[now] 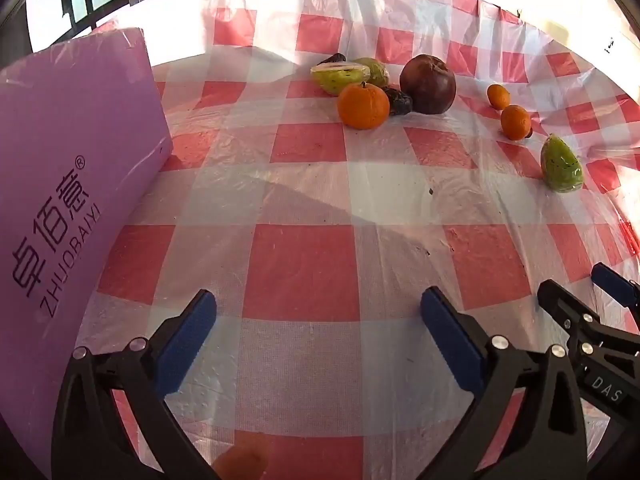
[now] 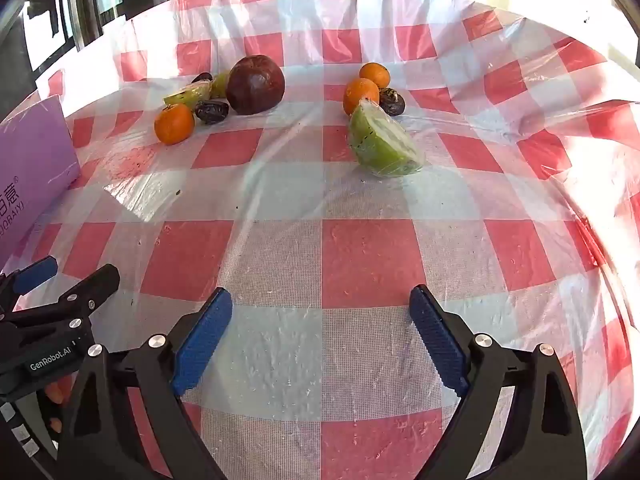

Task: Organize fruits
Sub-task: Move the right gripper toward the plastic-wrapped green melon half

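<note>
Fruits lie on the far part of a red-and-white checked tablecloth (image 1: 300,268). A dark red apple (image 1: 428,84), an orange mandarin (image 1: 363,105), a dark date (image 1: 398,101) and wrapped green kiwi pieces (image 1: 340,76) form one cluster. Two small oranges (image 1: 515,121) and a wrapped green kiwi wedge (image 1: 560,164) lie to the right. In the right wrist view the wedge (image 2: 382,146) lies nearest, with the apple (image 2: 255,84) and mandarin (image 2: 174,123) to the left. My left gripper (image 1: 318,308) is open and empty. My right gripper (image 2: 320,308) is open and empty, well short of the fruit.
A purple box (image 1: 68,200) with printed lettering stands at the left; it also shows in the right wrist view (image 2: 34,168). The right gripper shows at the left view's right edge (image 1: 588,312). The left gripper shows at the right view's left edge (image 2: 60,292). The cloth's raised edge rings the table.
</note>
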Available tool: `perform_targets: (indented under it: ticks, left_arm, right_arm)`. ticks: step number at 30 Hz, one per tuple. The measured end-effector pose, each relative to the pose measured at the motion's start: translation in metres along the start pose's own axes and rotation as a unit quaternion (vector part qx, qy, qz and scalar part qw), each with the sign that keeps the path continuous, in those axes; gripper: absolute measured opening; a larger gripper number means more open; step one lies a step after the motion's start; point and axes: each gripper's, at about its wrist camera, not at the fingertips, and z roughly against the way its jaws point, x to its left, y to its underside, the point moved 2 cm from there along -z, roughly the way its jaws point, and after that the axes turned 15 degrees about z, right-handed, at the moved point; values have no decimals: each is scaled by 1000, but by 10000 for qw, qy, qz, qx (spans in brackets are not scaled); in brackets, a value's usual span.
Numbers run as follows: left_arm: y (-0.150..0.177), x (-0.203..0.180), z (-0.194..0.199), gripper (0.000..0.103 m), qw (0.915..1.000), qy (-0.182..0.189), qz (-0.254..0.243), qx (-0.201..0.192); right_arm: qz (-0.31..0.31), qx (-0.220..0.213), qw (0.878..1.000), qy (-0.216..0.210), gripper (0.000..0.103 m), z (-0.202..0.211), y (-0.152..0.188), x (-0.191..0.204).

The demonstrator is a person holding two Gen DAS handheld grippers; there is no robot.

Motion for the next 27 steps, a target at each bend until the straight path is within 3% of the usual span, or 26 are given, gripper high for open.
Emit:
perform_targets:
  ticks: [27]
  left_arm:
    - [1,3,0,102,10000,21,17,-18]
  right_arm:
    - [2,-42,10000,8,87,-1,4,1]
